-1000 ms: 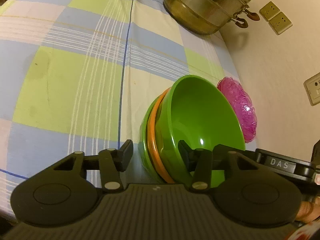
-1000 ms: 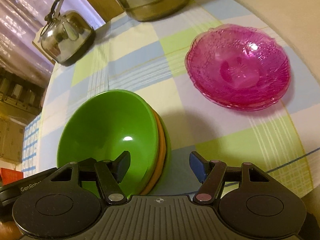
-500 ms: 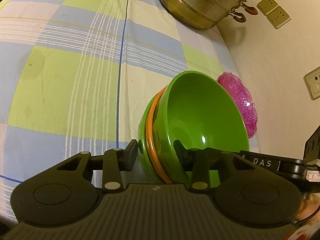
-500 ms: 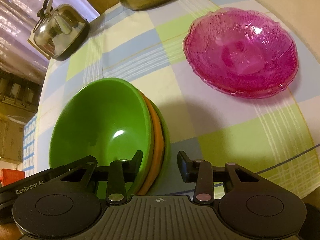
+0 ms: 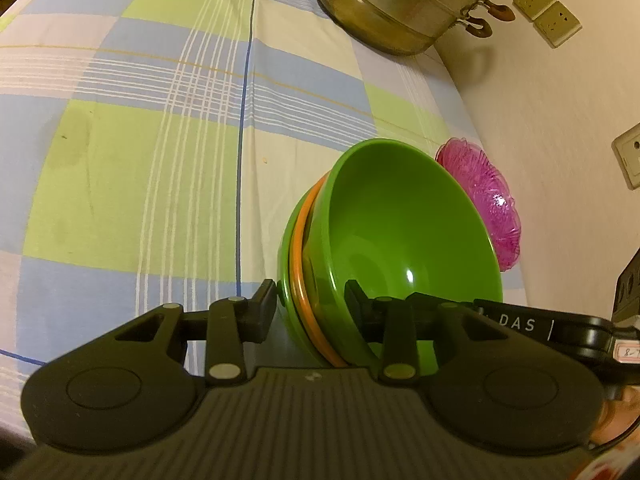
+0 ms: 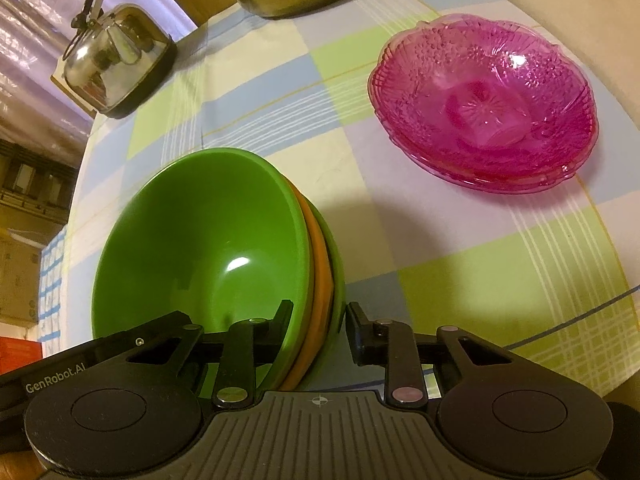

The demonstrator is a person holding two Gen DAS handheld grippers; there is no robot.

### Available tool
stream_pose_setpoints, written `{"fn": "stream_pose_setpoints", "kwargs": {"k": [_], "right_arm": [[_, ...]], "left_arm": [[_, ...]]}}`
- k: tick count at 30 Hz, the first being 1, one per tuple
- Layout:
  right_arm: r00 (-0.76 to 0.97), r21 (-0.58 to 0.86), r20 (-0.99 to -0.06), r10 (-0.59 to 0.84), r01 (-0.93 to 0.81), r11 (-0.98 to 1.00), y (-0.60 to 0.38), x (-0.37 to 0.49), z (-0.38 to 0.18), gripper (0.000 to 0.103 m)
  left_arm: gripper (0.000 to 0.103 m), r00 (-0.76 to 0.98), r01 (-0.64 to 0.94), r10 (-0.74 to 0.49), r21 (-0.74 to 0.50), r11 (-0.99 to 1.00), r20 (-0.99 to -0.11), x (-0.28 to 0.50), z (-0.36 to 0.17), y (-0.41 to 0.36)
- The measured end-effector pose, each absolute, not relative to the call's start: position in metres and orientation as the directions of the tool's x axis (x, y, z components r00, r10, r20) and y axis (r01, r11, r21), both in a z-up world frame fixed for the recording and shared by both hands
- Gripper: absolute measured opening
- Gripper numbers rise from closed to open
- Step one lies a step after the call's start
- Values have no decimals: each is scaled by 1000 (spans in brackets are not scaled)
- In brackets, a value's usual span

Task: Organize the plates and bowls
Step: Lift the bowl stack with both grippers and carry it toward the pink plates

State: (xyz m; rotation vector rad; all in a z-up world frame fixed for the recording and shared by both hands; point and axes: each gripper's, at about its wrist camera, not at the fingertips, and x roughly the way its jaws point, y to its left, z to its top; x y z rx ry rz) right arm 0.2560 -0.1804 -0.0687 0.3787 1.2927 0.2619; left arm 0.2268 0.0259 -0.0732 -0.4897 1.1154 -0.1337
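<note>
Where the nested stack of three plastic bowls, green over orange over green, stands on the checked blue, green and cream tablecloth of the worktop, it sits upright with its mouths upward, so its axis runs vertically; the fisheye lenses make it appear tilted. The left claw straddles one side of the rims, one finger outside the stack and the other inside the top bowl. The right claw straddles the opposite side in the same way. Both claws have just been closing with the rims between their fingers; the inner pads lie against the top bowl's wall, but a sliver of gap remains at the right claw's outer finger, so a firm clamp cannot be confirmed. The lower bowls show only as rim edges, and the stack's base is hidden behind the claw bodies. The stacked pink patterned glass dishes lie well apart, near the wall. A steel steamer pot is cut off by the frame, and a steel kettle stands at the worktop's far corner.
</note>
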Motion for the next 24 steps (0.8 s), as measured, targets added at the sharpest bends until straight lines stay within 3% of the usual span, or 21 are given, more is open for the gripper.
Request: {"fn": "stream_pose_setpoints", "kwargs": {"k": [24], "right_arm": [[324,418,-870,372,84,905,-223,231,-39,28]], "left_arm": [[32,448,-34,-383,-444,895,-808,222,-45,-15]]}}
